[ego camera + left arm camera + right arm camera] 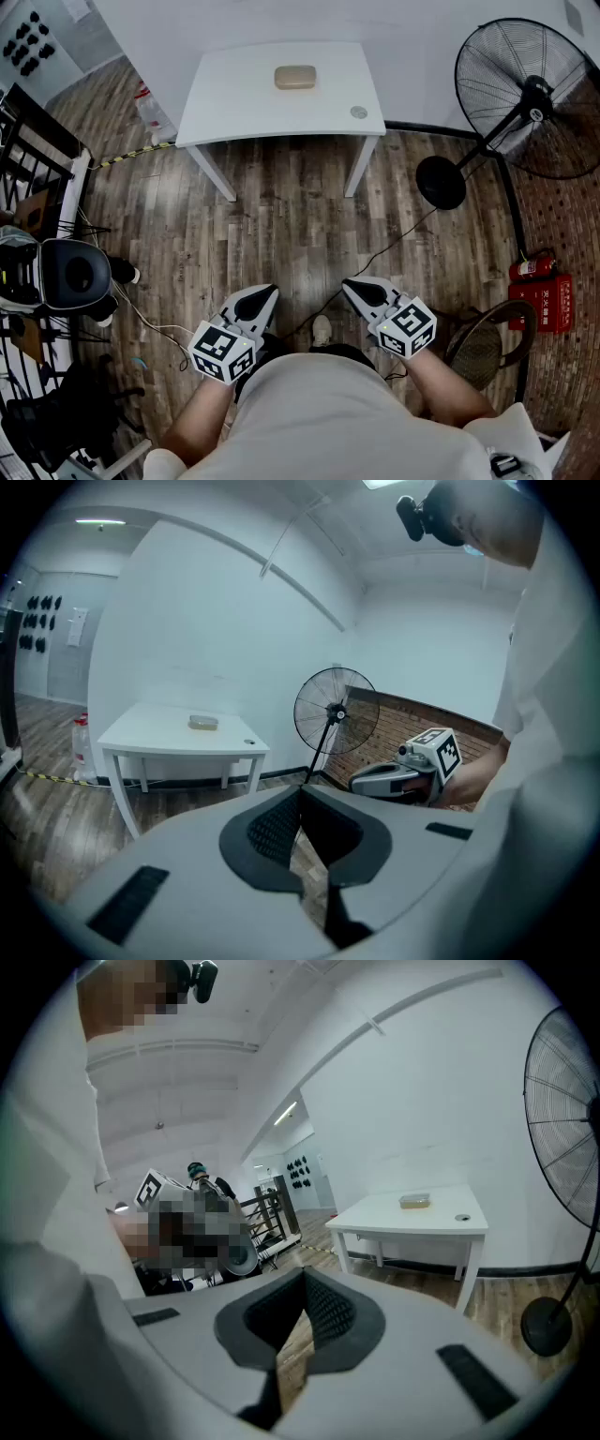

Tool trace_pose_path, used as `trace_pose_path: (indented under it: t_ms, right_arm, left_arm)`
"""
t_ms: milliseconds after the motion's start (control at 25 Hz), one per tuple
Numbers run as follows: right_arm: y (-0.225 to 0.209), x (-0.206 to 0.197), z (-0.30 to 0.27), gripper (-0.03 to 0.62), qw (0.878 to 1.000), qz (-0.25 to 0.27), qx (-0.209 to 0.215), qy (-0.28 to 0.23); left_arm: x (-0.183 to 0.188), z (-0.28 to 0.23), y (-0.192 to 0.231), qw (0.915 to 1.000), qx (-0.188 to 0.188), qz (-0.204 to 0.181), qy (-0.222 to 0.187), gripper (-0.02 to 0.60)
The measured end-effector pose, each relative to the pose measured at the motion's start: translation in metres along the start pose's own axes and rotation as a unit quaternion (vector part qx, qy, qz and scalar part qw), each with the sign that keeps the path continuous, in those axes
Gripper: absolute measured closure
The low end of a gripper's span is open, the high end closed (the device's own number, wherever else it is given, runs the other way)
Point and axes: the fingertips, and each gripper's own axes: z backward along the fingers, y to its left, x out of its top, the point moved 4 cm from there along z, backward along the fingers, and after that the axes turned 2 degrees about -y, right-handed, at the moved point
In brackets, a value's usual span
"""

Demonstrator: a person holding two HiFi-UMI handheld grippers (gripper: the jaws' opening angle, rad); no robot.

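Lying far beyond right hand-held gripper (349, 284): block (295, 77).

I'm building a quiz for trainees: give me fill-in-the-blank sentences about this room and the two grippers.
The beige block lies on the ___ table. Both the left gripper and the right gripper have their jaws ___. The pedestal fan stands to the table's ___ in the head view.
Missing: white; shut; right.
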Motion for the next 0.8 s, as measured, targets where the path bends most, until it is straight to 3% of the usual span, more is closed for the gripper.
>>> trace_pose_path:
  t_ms: [240,400,680,800]
  right_arm:
    - [-0.05,0.019,-0.022,0.591,1.0,-0.007,-0.017,-0.008]
    - [-0.074,0.03,-0.062,0.59,0.999,-0.011,-0.031,0.003]
    - [-0.118,0.067,-0.131,0.586,0.995,-0.022,-0.098,0.018]
    - [-0.14,0.098,-0.162,0.577,0.991,-0.016,-0.13,0.015]
  left_arm:
    - [0.021,-0.04,0.022,1.0,0.001,0.0,-0.004,0.565]
    - [0.032,-0.064,0.068,0.9999,-0.011,0.001,0.0,0.565]
    - [0.08,-0.12,0.167,0.9973,-0.073,0.005,-0.01,0.565]
    - [0.107,-0.136,0.208,0.9945,-0.103,-0.017,-0.001,0.563]
